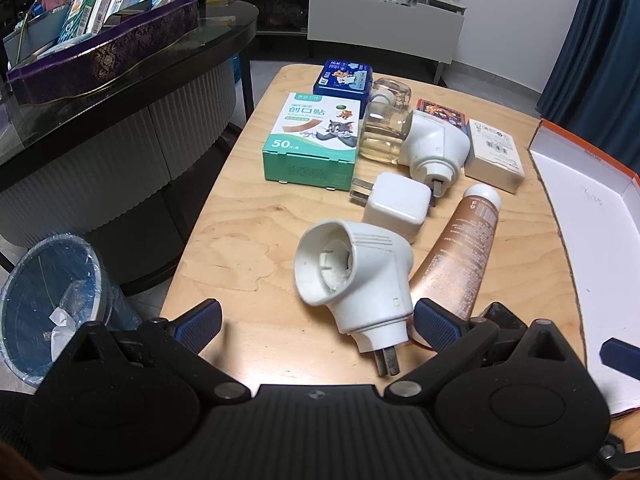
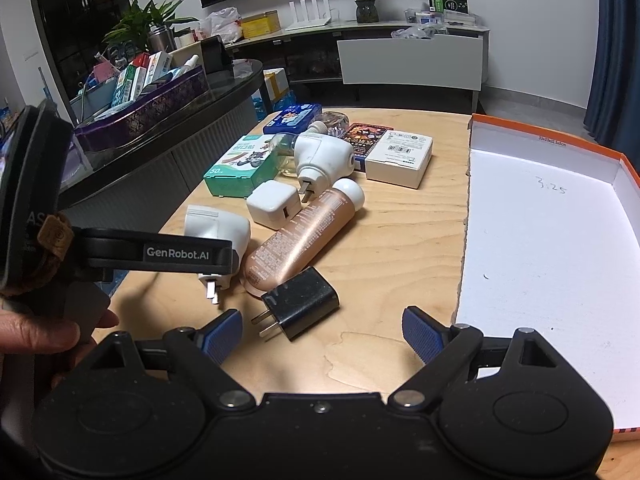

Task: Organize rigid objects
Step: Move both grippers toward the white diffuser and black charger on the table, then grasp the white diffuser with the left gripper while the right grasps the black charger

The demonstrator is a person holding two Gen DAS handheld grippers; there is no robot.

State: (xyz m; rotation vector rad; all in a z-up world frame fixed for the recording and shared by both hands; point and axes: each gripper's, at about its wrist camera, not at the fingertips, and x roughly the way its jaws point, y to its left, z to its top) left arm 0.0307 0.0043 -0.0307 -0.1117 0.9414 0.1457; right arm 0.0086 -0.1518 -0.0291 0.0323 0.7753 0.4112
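Lying on its side on the wooden counter (image 1: 248,216), the near white plug-in heater (image 1: 356,276) sits between the spread fingers of the left tool (image 1: 318,320), prongs toward the camera, the copper tube (image 1: 460,256) touching its flank. Over on the right, the right tool (image 2: 322,334) hovers wide open around the black charger (image 2: 300,302), the orange-rimmed box lid (image 2: 544,240) just beside.

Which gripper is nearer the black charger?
Right. The right gripper is open with the black charger just ahead between its fingers; the left gripper frames the white plug-in heater instead.
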